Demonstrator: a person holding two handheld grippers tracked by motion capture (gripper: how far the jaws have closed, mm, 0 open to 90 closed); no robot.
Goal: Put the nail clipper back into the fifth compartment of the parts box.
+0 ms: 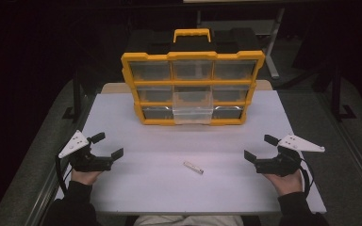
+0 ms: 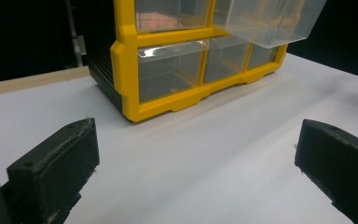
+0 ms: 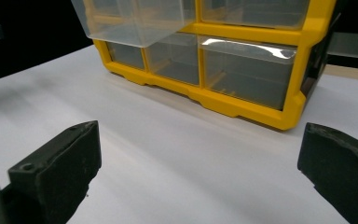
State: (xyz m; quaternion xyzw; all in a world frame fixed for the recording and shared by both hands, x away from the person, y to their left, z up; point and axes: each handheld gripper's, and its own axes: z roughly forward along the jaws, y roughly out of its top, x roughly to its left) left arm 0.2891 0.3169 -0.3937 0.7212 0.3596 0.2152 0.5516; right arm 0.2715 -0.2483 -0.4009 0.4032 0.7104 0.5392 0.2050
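Observation:
A yellow and black organizer (image 1: 193, 84) with clear drawers stands upright at the back of the white table (image 1: 146, 188). Its middle drawer (image 1: 193, 107) is pulled out toward me; the same drawer (image 2: 270, 21) juts over the table in the left gripper view, and that drawer (image 3: 130, 21) shows too in the right gripper view. A small pale stick-like piece (image 1: 193, 167) lies on the table in front, between the hands. My left gripper (image 1: 107, 145) rests open at the table's left. At the right my right gripper (image 1: 259, 147) stands open too. Nothing is between either pair of jaws.
The organizer's yellow frame (image 2: 126, 70) and bottom drawers (image 3: 247, 77) stand a short way ahead of both grippers. Dark floor surrounds the table, with a metal stand leg (image 1: 271, 52) behind the organizer at the right. A wooden edge (image 1: 113, 87) shows at the table's back.

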